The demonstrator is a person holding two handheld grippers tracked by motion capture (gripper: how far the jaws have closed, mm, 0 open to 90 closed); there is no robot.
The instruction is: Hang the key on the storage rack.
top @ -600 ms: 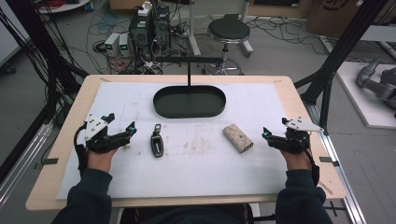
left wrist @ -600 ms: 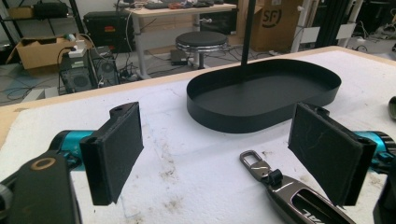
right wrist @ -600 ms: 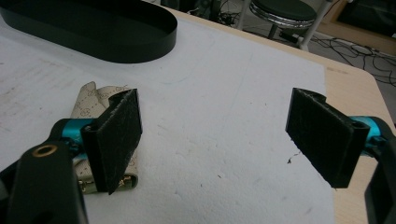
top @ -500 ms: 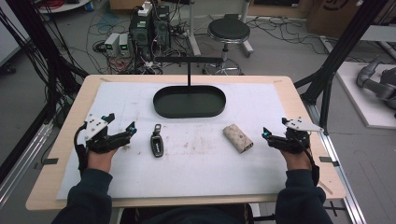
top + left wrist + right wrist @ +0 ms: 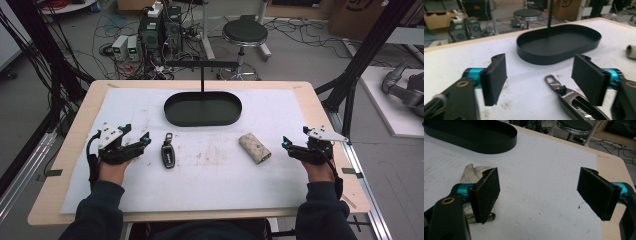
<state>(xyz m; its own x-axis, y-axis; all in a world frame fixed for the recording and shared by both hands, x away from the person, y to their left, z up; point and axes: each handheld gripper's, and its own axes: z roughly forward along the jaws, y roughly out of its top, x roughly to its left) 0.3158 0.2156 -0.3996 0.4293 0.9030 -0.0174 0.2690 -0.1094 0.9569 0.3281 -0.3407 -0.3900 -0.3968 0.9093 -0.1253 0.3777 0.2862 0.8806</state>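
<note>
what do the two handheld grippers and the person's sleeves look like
Both the left gripper and the right gripper are black, with flat rectangular jaws on turquoise mounts, brass-coloured pivots, a pale grey three-cornered plate on top and a black cable behind. The person's sleeves are dark, near navy.

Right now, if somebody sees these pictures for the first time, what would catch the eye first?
Probably the black oval tray at the far middle of the white mat, with a thin post rising from it. Nearer the person lie a dark car key beside the open left tongs, and a beige patterned pouch left of the open right tongs.
</note>
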